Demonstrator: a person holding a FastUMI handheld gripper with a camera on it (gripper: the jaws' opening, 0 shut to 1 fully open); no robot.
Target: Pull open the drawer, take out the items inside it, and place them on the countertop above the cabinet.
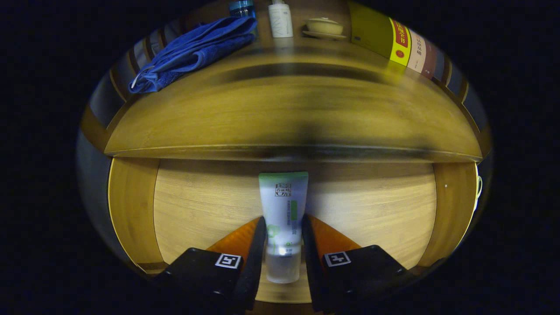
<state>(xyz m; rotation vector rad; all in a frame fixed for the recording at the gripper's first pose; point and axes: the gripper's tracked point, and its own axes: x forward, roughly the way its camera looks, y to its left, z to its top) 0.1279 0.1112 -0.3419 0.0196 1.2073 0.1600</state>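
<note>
The gripper (pixel 283 225) points down into the open drawer (pixel 197 205), and its two fingers are clamped on a squeeze tube (pixel 283 205), one finger pressing each side of the tube's lower body. The tube is white with a green band at its crimped end and a clear cap; the cap end lies back toward 6 o'clock, between the finger bases, and the crimped end points to 12 o'clock, toward the shadowed back of the drawer. Whether the tube rests on the pale wooden drawer floor or is lifted just off it cannot be told.

The drawer's side walls rise at 9 and 3 o'clock of the tube. Above the drawer, at 12 o'clock, runs the front edge of the wooden countertop (pixel 288 109), its surface blurred. On the countertop, a crumpled blue towel (pixel 192 52) lies at about 11 o'clock. A white pump bottle (pixel 280 19) stands at 12 o'clock, with a blue-capped container (pixel 241 8) just beside it, at the towel's far end. A lidded ceramic cup on a saucer (pixel 323 27) sits just past 12, and a row of upright books (pixel 393 41) stands at 1 o'clock.
</note>
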